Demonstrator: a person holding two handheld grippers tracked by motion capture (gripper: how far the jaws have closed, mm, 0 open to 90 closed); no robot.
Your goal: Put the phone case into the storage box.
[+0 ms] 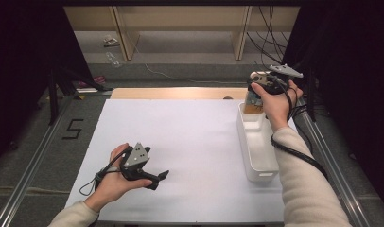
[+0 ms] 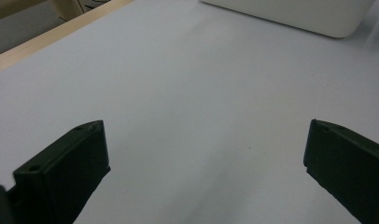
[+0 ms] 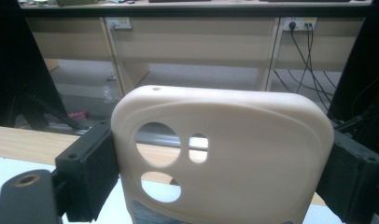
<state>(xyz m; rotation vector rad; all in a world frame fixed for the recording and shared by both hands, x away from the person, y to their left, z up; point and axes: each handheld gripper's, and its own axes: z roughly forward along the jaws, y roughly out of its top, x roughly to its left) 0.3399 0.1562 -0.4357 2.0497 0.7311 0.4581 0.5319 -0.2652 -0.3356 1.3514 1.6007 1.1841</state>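
Note:
A cream phone case (image 3: pixel 253 149) with camera cut-outs stands upright between the jaws of my right gripper (image 3: pixel 220 172), whose pads press on its two side edges. From above, the right gripper (image 1: pixel 256 92) holds the phone case (image 1: pixel 251 100) over the far end of a long white bin (image 1: pixel 241 127). My left gripper (image 1: pixel 159 179) rests low over the white table sheet (image 1: pixel 190 137) at the near left. In its own view the left gripper (image 2: pixel 206 154) stands wide open, with only bare sheet between its jaws.
The white bin (image 2: pixel 295 11) lies along the sheet's right side. A wooden strip (image 1: pixel 180 93) borders the far edge. Metal rails (image 1: pixel 34 156) run along both sides of the table, with a "5" marking (image 1: pixel 73 128) at the left. Shelving and cables (image 3: pixel 295 56) stand beyond.

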